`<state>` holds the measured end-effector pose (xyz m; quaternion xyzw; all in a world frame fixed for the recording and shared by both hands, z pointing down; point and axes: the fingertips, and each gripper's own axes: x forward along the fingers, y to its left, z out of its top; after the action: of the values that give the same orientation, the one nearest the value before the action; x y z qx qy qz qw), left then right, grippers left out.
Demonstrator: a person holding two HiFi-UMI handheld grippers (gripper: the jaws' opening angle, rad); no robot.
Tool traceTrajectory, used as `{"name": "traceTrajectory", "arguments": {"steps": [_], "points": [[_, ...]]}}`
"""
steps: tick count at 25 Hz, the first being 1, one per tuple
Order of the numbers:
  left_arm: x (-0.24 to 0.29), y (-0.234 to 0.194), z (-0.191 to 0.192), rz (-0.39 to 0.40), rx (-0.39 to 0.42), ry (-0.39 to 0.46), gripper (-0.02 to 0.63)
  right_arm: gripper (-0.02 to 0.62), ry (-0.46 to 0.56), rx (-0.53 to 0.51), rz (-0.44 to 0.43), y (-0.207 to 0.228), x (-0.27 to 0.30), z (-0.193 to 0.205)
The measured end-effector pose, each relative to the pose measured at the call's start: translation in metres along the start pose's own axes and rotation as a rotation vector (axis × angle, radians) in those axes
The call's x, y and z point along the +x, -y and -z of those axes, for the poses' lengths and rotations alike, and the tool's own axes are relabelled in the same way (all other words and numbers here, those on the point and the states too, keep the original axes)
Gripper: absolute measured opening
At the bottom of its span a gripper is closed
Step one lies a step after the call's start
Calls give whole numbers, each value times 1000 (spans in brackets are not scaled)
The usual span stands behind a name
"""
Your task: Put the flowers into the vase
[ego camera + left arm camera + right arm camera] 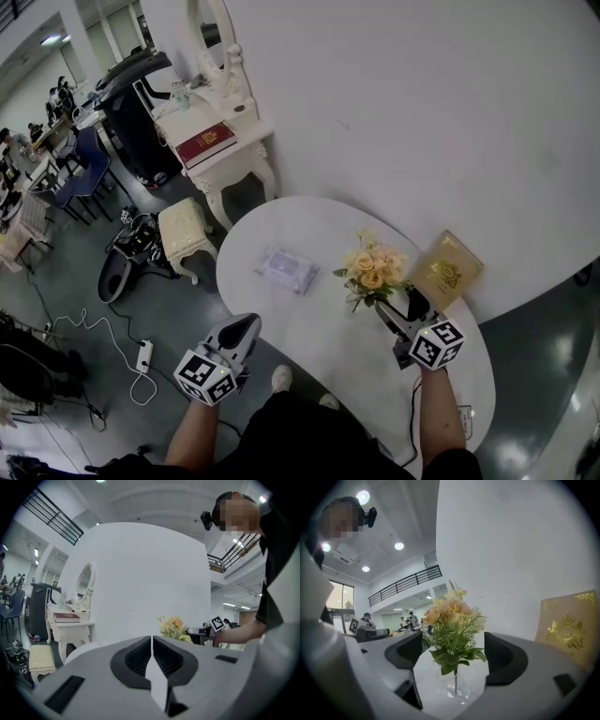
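Note:
A bunch of pale yellow and peach flowers (375, 272) stands upright in a small clear glass vase (457, 686) on the white oval table (300, 323). My right gripper (398, 305) is open just on the near side of the vase. In the right gripper view its two dark jaws stand wide on either side of the stems and leaves (454, 660) without touching them. My left gripper (246, 323) is shut and holds nothing; it hovers at the table's near left edge. From the left gripper view the flowers (173, 627) show far off to the right.
A gold patterned box (447, 269) leans against the wall right of the flowers. A pale wipes packet (287, 269) lies on the table's left part. Beyond it stand a white dressing table (225, 159) with a red book (204, 141) and a stool (186, 234). Cables (112, 342) lie on the floor.

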<state>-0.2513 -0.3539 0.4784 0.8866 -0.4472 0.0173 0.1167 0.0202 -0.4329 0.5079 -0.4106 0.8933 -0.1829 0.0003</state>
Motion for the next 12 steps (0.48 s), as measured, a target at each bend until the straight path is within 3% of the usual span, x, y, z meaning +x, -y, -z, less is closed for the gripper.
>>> {"name": "traceTrajectory", "arguments": {"steps": [10,11,12], "points": [[-8,55,-10,-7,21,61,20,385,54,-55,-30,-23,-74,-18],[-9,60,-10,-5,24,65,20,344,75,-68,-24,-26,-83,-23],[-10,66,-12,-7,27,63,20,233,96,-90,-15,-29,-91,-29]]}}
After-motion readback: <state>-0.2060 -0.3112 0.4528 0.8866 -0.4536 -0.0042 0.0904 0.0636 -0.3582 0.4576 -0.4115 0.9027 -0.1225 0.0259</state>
